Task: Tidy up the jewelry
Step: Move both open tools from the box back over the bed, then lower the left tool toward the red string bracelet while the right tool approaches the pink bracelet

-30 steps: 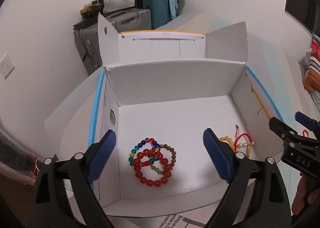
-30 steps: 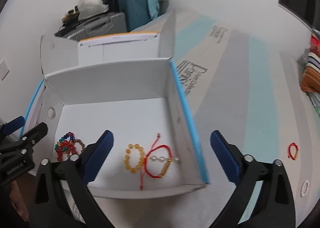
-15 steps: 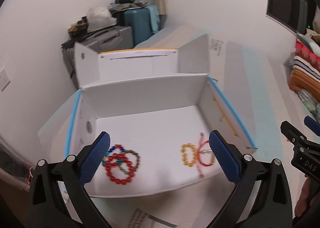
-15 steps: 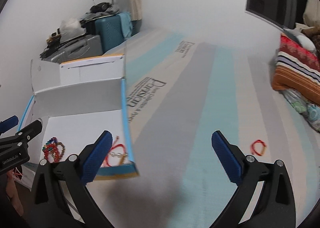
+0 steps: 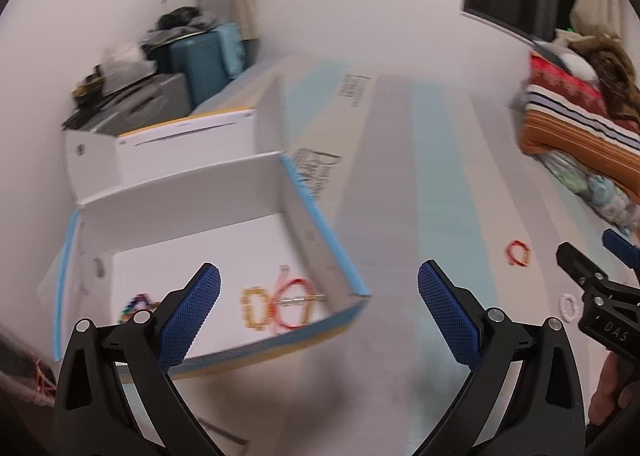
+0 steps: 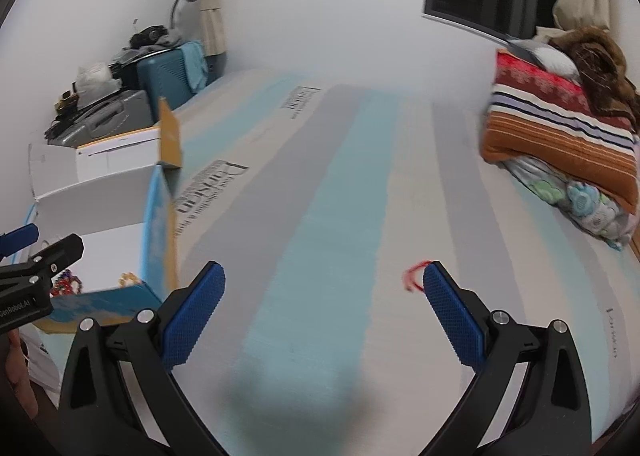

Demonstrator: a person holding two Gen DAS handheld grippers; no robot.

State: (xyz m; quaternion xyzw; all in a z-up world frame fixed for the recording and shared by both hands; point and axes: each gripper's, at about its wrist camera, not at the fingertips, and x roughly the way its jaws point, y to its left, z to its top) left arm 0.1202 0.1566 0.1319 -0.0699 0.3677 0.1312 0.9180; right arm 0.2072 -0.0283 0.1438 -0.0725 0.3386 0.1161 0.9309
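Observation:
An open white cardboard box [image 5: 304,208] with blue edges lies on the striped mattress. Inside it are a yellow bead bracelet [image 5: 256,306], a red cord bracelet [image 5: 294,302] and coloured bead bracelets [image 5: 134,304]. A red bracelet [image 5: 518,253] and a small white bead bracelet [image 5: 570,306] lie loose on the mattress to the right. My left gripper [image 5: 320,308] is open and empty above the box's right corner. My right gripper [image 6: 324,304] is open and empty over the mattress; the red bracelet [image 6: 414,276] lies by its right finger.
Suitcases [image 6: 168,80] and clutter stand at the far left against the wall. Folded striped blankets [image 6: 560,128] are piled at the right. The box's right wall [image 6: 160,232] stands left of my right gripper.
Both grippers have swung right, away from the box interior and over the mattress. The loose red bracelet now sits close to my right gripper's right finger. Both stay open.

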